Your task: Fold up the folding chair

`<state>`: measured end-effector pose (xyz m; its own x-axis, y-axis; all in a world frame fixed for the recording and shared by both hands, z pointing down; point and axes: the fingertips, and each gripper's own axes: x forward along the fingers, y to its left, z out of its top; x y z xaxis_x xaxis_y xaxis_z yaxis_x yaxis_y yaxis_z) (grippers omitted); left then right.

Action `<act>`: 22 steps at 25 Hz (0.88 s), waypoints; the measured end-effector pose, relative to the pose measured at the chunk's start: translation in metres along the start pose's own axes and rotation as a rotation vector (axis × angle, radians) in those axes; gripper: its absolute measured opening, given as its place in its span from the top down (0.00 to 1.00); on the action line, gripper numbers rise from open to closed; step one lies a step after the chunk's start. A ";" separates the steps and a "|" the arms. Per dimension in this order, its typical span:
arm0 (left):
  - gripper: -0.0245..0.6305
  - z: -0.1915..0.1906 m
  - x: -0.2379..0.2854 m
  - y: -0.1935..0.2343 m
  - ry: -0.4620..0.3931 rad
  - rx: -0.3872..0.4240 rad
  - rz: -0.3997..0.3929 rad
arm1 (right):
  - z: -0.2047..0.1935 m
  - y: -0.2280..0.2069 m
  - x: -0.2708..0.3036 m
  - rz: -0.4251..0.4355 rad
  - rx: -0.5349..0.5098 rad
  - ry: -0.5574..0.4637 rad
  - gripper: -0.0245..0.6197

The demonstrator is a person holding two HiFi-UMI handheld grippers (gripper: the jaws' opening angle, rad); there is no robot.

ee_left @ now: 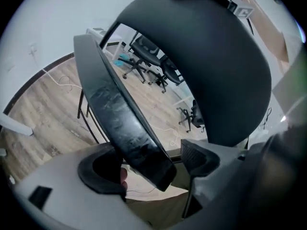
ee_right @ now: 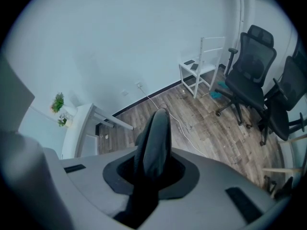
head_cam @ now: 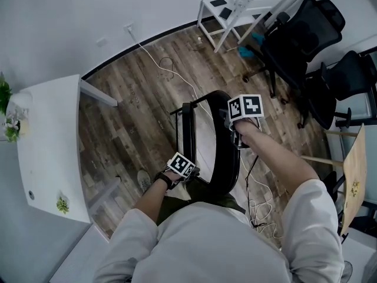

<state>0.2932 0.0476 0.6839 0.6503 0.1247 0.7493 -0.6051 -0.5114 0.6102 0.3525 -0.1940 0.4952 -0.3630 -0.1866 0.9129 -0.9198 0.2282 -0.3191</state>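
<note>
The black folding chair [head_cam: 232, 164] stands on the wood floor right in front of me, its seat [head_cam: 188, 128] tipped up close to the backrest. My right gripper [head_cam: 237, 139] is shut on the backrest's thin top edge [ee_right: 156, 138], which fills the gap between its jaws [ee_right: 151, 174]. My left gripper [head_cam: 189, 175] is lower, at the seat's near edge. In the left gripper view the scuffed seat edge [ee_left: 120, 114] runs between the wide jaws [ee_left: 153, 169], with a gap to the right pad [ee_left: 199, 157]. The backrest [ee_left: 216, 66] looms above.
A white table [head_cam: 50, 146] with small plants stands at the left. Black office chairs [head_cam: 300, 34] and a white wooden chair [head_cam: 232, 10] are at the back right. A white cable [head_cam: 171, 69] trails over the floor. A wooden tabletop [head_cam: 355, 170] is at the right.
</note>
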 end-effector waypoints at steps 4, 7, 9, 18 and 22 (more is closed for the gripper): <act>0.38 0.011 0.015 -0.020 0.036 0.098 -0.004 | -0.002 -0.006 -0.004 -0.013 0.002 0.006 0.85; 0.38 0.019 0.028 -0.032 0.058 0.160 -0.011 | -0.002 -0.013 -0.007 -0.020 -0.006 0.007 0.85; 0.38 0.022 0.032 -0.039 0.084 0.191 -0.014 | -0.002 -0.019 -0.009 -0.021 -0.009 0.007 0.85; 0.35 0.028 0.060 -0.073 0.182 0.280 -0.064 | -0.003 -0.037 -0.015 -0.034 -0.008 0.010 0.85; 0.30 0.029 0.067 -0.076 0.202 0.280 -0.045 | -0.003 -0.042 -0.016 -0.041 -0.014 0.012 0.85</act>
<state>0.3959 0.0703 0.6809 0.5526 0.3041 0.7759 -0.4096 -0.7117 0.5707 0.3969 -0.1973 0.4951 -0.3228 -0.1849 0.9282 -0.9318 0.2340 -0.2774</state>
